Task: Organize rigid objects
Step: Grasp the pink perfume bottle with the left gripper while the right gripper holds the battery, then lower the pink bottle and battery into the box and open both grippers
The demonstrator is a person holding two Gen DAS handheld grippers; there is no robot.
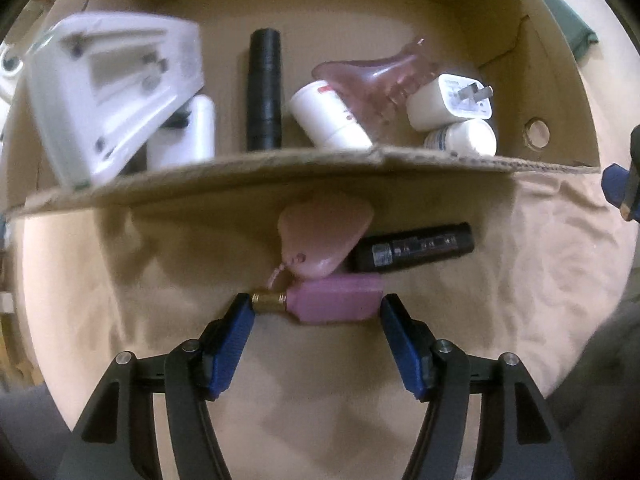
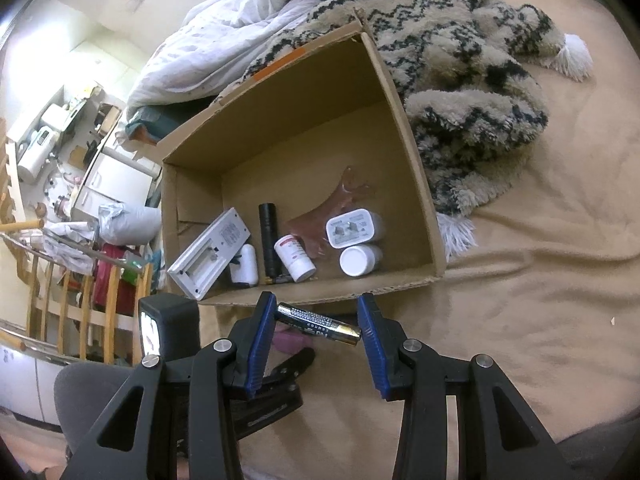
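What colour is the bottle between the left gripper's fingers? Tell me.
Pinkish purple bottle with a gold cap, clearest in the left wrist view.

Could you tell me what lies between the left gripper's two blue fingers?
In the left wrist view, a pink bottle with a gold cap spans the gap, lying sideways on the tan sheet.

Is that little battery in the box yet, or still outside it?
Still outside. The battery is clamped end to end in the right gripper, in front of the cardboard box's near wall.
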